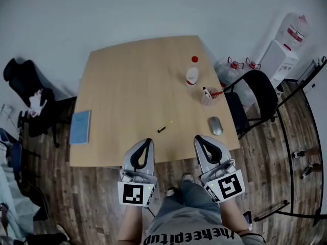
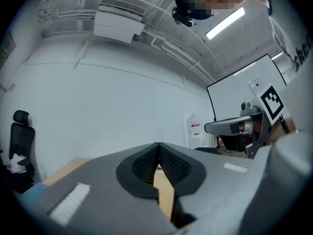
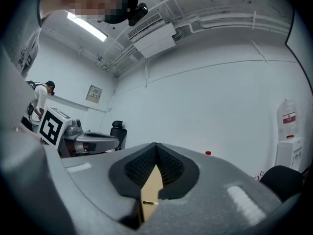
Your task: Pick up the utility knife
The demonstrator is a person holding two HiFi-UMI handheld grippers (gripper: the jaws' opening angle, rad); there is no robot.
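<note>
Two empty pairs of jaws, pinched together: left gripper, right gripper. Utility knife looks tiny (blade end unreadable), flat on the table, slanting near-left to far-right.

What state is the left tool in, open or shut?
Shut: the left tool shows its tips meeting in its own view, with nothing between them.

surface: wooden table | on it: blue notebook; utility knife; grey mouse; pen cup; red-capped bottle
</note>
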